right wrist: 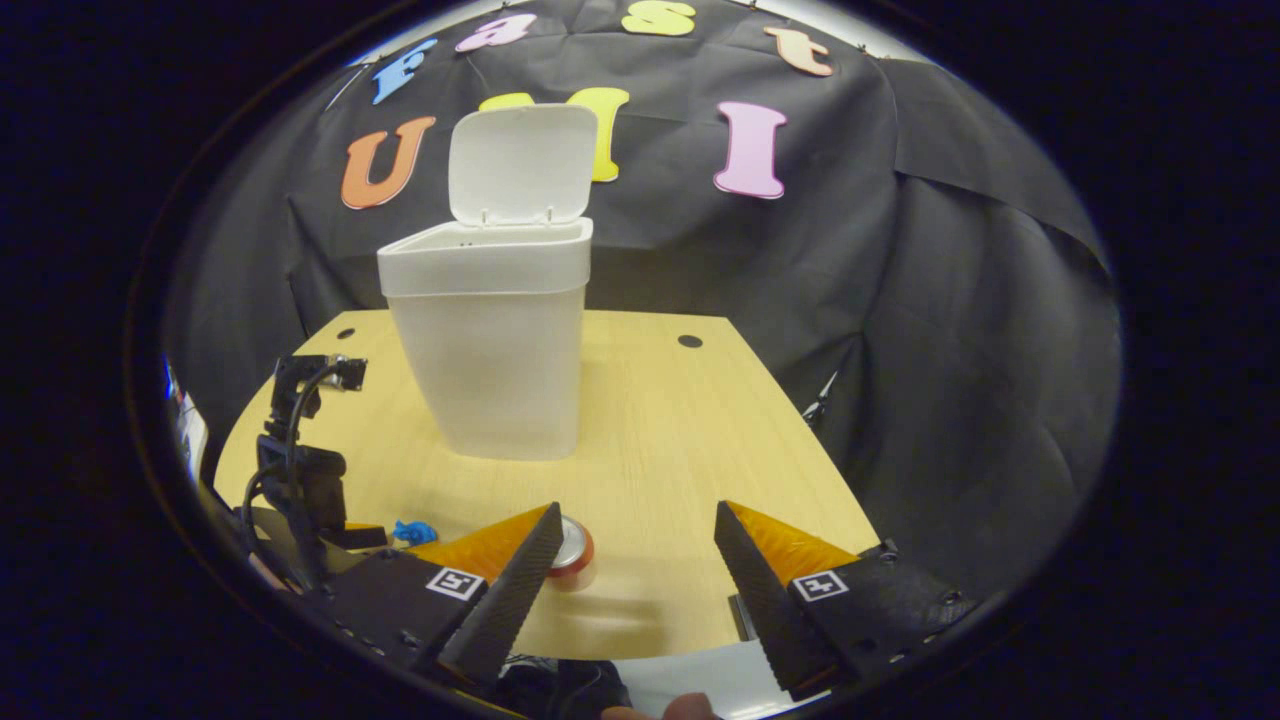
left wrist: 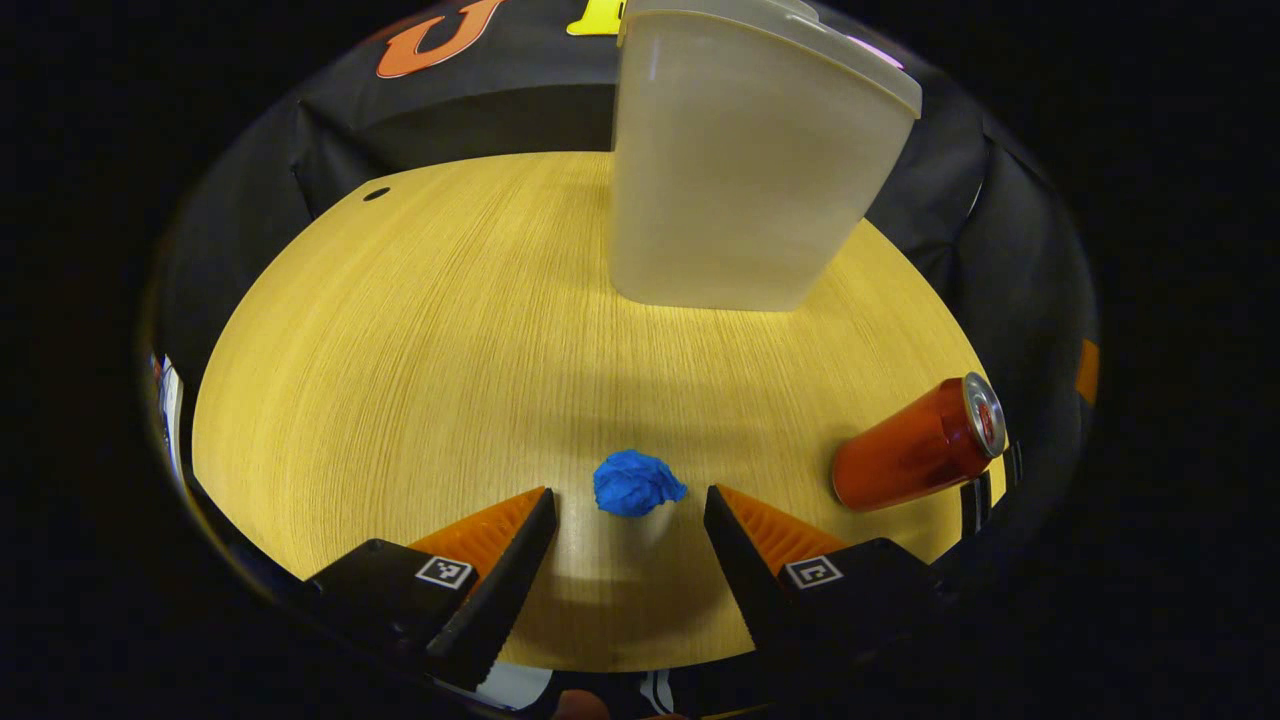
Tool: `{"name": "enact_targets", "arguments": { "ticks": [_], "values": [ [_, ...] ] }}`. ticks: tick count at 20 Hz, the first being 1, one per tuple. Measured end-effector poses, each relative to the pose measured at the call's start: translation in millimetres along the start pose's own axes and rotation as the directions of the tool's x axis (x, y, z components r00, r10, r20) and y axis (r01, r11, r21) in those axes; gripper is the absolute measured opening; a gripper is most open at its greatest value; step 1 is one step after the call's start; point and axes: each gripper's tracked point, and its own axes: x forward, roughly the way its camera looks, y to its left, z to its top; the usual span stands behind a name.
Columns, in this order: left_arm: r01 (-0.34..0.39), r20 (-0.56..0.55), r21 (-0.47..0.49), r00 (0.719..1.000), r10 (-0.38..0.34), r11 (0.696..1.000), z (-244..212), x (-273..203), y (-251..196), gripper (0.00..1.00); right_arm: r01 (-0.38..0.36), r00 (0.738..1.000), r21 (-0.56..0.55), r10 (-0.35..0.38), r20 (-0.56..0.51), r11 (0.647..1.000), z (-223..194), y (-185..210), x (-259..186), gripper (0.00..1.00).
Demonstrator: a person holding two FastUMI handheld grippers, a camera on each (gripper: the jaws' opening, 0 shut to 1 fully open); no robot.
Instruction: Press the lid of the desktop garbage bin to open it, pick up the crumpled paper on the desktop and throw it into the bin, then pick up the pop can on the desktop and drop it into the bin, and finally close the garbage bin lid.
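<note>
In the left gripper view, the left hand-held gripper hangs low over the pale wood-grain worktop with its fingers spread apart and nothing between them. The small crumpled ball of blue paper lies on the worktop just ahead of the gap between the tips, touching neither finger. To the right of it, well clear of the paper, the red pop can with a silver top lies tilted in this view, near the worktop's edge. Farther ahead stands the tall translucent white plastic garbage bin, with open worktop between it and the paper.

In the right gripper view, the right hand-held gripper is also spread wide and empty. The silver top of the can peeps out beside its left finger, partly hidden by it. The bin stands beyond with its hinged lid raised upright. The left gripper shows at the left edge, cables trailing, with the blue paper just beside its tips.
</note>
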Motion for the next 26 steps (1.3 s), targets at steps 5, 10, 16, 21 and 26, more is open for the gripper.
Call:
{"name": "enact_targets", "arguments": {
  "ticks": [5, 10, 16, 21, 26],
  "values": [
    [-0.018, -0.015, -0.014, 1.0, 0.018, 1.0, -4, 8, 7, 0.89, -0.022, 0.999, 0.006, 0.022, -0.043, 1.0, -17, 8, -3, 0.96],
    [-0.018, 0.003, 0.031, 1.0, 0.018, 0.999, -1, 10, 10, 0.79, -0.034, 0.997, 0.01, 0.035, -0.064, 0.999, -26, 12, -7, 0.96],
    [-0.029, 0.027, 0.085, 0.999, 0.027, 0.996, 6, 15, 16, 0.59, -0.049, 0.993, 0.01, 0.05, -0.106, 0.999, -46, 19, -11, 0.98],
    [-0.017, 0.038, 0.091, 0.999, 0.014, 0.996, 8, 16, 16, 0.42, -0.061, 0.991, 0.008, 0.062, -0.119, 0.998, -57, 24, -11, 0.96],
    [-0.005, 0.072, 0.067, 0.997, 0.0, 0.998, 25, 1, 15, 0.38, -0.078, 0.985, 0.009, 0.079, -0.156, 0.997, -74, 25, -2, 0.96]
  ]
}}
